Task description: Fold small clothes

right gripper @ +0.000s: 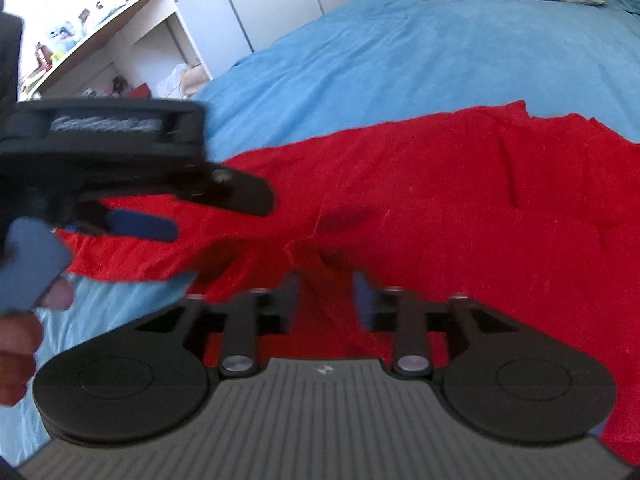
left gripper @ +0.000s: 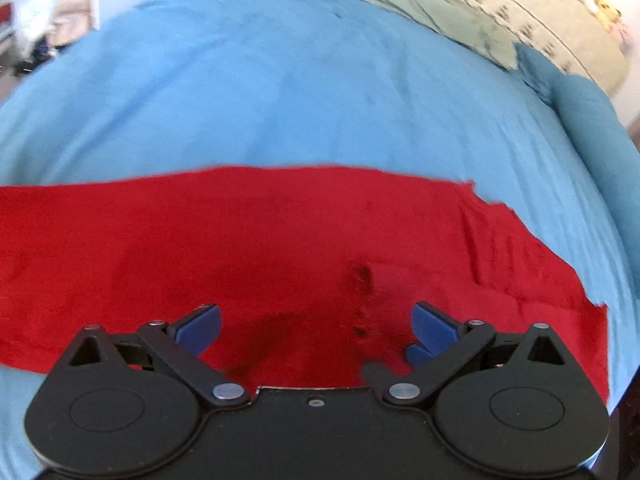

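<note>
A red garment point(left gripper: 280, 248) lies spread across the blue bed cover point(left gripper: 260, 80); it also shows in the right wrist view point(right gripper: 460, 200), with a small raised fold at its near edge. My left gripper point(left gripper: 316, 330) is open wide just above the garment, empty. It also shows from the side in the right wrist view point(right gripper: 132, 220), over the garment's left edge. My right gripper point(right gripper: 326, 300) is open with a narrower gap, right behind the raised fold, and holds nothing that I can see.
A green pillow point(left gripper: 424, 12) and a patterned cream cover point(left gripper: 540, 20) lie at the head of the bed. A white shelf unit point(right gripper: 132, 40) with small items stands to the left of the bed point(right gripper: 400, 48).
</note>
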